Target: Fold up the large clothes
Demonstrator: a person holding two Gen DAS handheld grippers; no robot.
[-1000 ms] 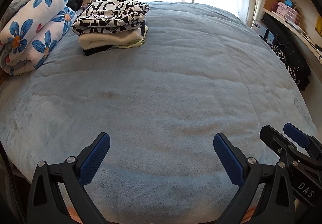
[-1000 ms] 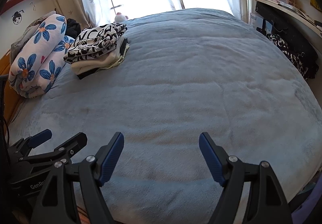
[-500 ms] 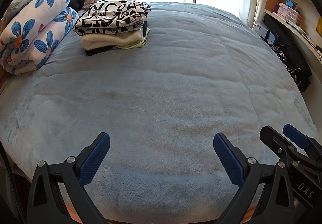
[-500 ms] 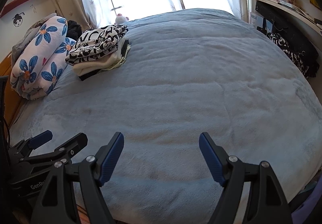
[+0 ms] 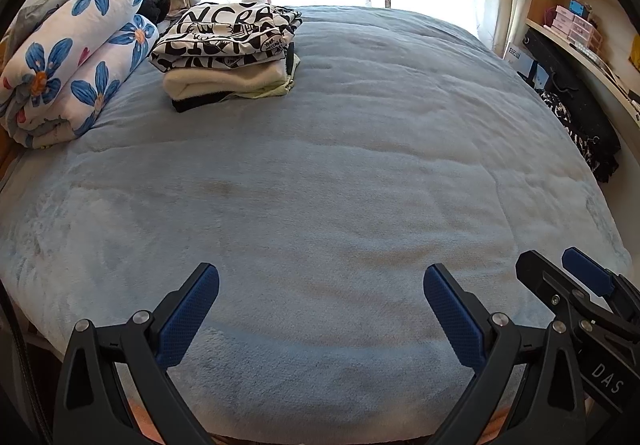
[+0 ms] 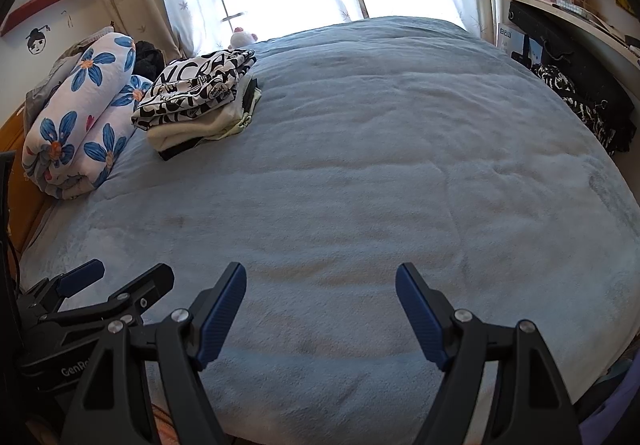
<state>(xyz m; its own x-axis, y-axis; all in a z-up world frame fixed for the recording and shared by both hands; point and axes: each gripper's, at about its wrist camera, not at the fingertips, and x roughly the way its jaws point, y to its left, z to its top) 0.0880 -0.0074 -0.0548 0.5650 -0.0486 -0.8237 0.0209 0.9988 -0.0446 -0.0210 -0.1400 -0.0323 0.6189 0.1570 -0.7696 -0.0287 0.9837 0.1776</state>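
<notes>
Left tool (image 5: 321,285) and right tool (image 6: 321,283): both released, empty, side by side above the bed's (image 5: 340,173) near edge. Folded clothes stack (image 5: 230,53) lies far left, beside the rolled quilt (image 5: 76,65). Since earlier, the view has shifted slightly; the stack is unmoved.

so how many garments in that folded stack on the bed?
At least 4 in the stack: black-and-white print on top, cream under it, pale green at the right edge, black at the bottom. More may be hidden.

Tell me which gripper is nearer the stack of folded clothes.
Left, by a little. The left gripper sits nearly straight below the stack of folded clothes; the right gripper sits further to the stack's right.
</notes>
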